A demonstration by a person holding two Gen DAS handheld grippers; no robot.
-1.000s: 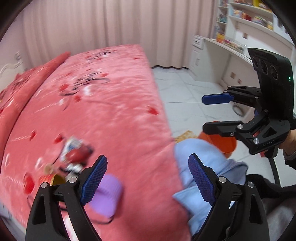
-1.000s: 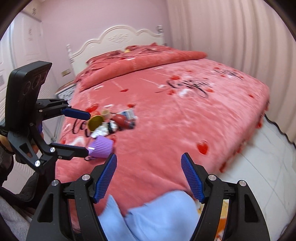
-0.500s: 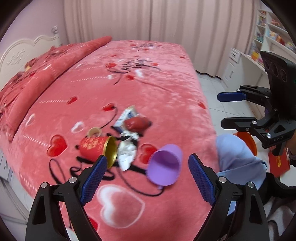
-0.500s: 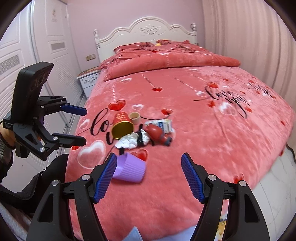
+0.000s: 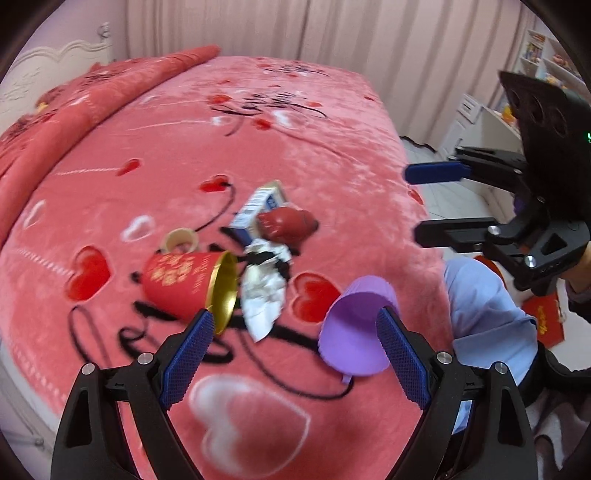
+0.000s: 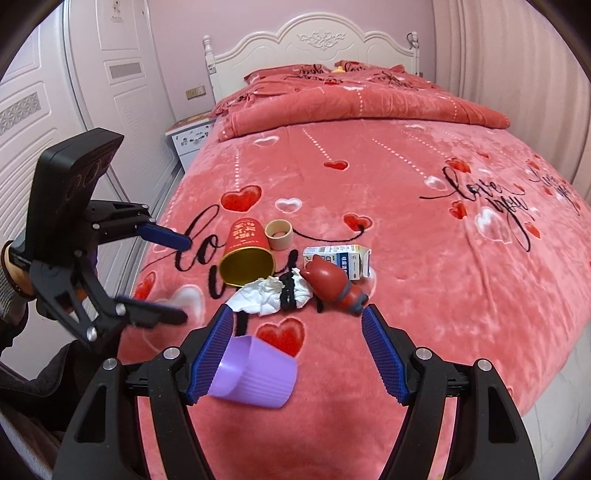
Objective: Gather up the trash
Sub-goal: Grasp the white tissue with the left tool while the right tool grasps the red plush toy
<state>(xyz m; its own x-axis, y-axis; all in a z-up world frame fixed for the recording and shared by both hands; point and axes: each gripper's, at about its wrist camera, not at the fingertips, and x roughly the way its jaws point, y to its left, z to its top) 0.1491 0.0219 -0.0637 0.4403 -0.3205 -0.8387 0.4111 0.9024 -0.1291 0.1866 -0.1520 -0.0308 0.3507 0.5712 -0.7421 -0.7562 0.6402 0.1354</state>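
Note:
A heap of trash lies on the red heart-print bed (image 6: 424, 236): a red paper cup (image 6: 245, 254) on its side, a cardboard tape ring (image 6: 279, 234), crumpled white paper (image 6: 273, 295), a small carton (image 6: 338, 260), a dark red bottle (image 6: 332, 282) and a purple cup (image 6: 255, 373) on its side nearest me. The same items show in the left wrist view: red cup (image 5: 184, 284), paper (image 5: 264, 299), purple cup (image 5: 356, 328). My left gripper (image 5: 293, 354) is open and empty above the bed's edge. My right gripper (image 6: 295, 354) is open and empty, the purple cup by its left finger.
A white headboard (image 6: 314, 40) and folded quilt (image 6: 351, 96) lie at the bed's far end. A white nightstand (image 6: 190, 140) and wardrobe doors (image 6: 74, 92) stand left. A curtain (image 5: 295, 33), desk and shelves (image 5: 480, 122) are beyond. My blue-trousered knee (image 5: 484, 314) is at the bed's edge.
Both grippers have swung left from the bed's foot and floor toward the trash heap, which now sits centred and closer in both views. Both stay open.

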